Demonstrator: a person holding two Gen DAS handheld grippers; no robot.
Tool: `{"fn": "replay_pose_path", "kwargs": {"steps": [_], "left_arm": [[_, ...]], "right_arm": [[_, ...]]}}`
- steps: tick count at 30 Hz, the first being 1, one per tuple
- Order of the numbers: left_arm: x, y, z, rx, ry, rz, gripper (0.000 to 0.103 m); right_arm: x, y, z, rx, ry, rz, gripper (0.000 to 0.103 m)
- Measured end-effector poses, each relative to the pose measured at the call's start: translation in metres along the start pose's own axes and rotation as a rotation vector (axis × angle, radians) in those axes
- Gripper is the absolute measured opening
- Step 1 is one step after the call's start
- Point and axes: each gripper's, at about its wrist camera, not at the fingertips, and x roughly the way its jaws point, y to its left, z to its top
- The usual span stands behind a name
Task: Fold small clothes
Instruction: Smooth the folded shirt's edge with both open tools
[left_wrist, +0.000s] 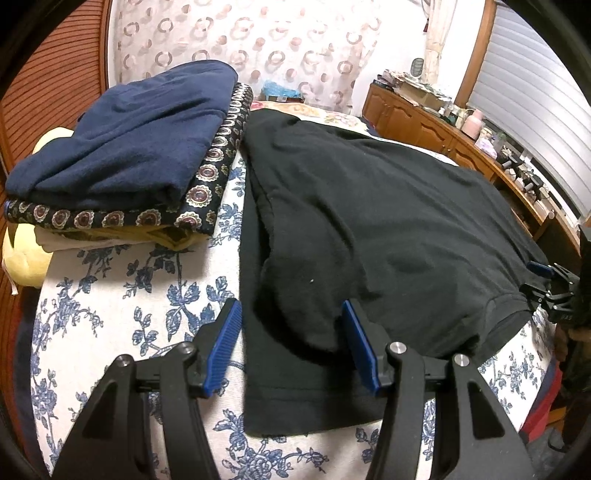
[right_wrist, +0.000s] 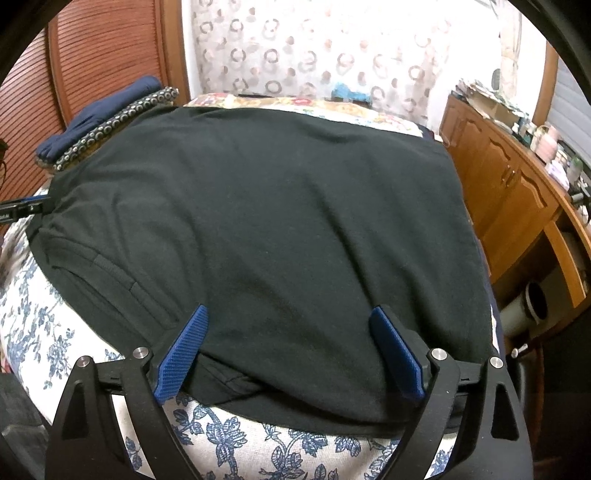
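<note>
A black T-shirt (left_wrist: 369, 229) lies spread on the blue-floral bedcover (left_wrist: 110, 302); it fills the right wrist view (right_wrist: 277, 221). My left gripper (left_wrist: 291, 314) is open, its blue pads either side of the shirt's left edge and sleeve fold. My right gripper (right_wrist: 288, 317) is open, low over the shirt's near edge, with nothing between its pads. The right gripper also shows at the right edge of the left wrist view (left_wrist: 550, 284). The left gripper's tip shows at the left edge of the right wrist view (right_wrist: 22, 206).
A stack of folded clothes, navy on top (left_wrist: 122, 136) and a medallion-patterned one under it (left_wrist: 207, 173), sits at the shirt's left. A yellow pillow (left_wrist: 26, 254) lies beside the stack. A wooden cabinet (right_wrist: 509, 192) with clutter runs along the right.
</note>
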Motion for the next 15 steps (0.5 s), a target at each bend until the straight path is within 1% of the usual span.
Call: {"fn": "replay_pose_path", "kwargs": {"steps": [4,6,8,11,15], "left_arm": [[0.0021,-0.0035,0.0018,0.011,-0.003,0.017,0.056],[0.0032,-0.0045,0.0018,0.015,-0.006,0.033,0.053],[0.0039,-0.0045,0.0027,0.016,-0.006,0.037,0.048],[0.0061,-0.0035,0.0054,0.021,-0.008,0.044,0.043],[0.0075,-0.0052,0.0051,0.034,-0.007,0.058,0.043]], "right_arm": [[-0.0005,-0.0011,-0.0005,-0.002,-0.007,0.001,0.092],[-0.0007,-0.0028,-0.0013,-0.001,-0.011,0.004,0.092],[-0.0010,-0.0020,-0.0021,0.000,-0.015,-0.002,0.092],[-0.0022,-0.0024,-0.0035,0.005,-0.020,-0.008,0.092],[-0.0028,-0.0017,-0.0039,0.016,-0.019,-0.017,0.092]]}}
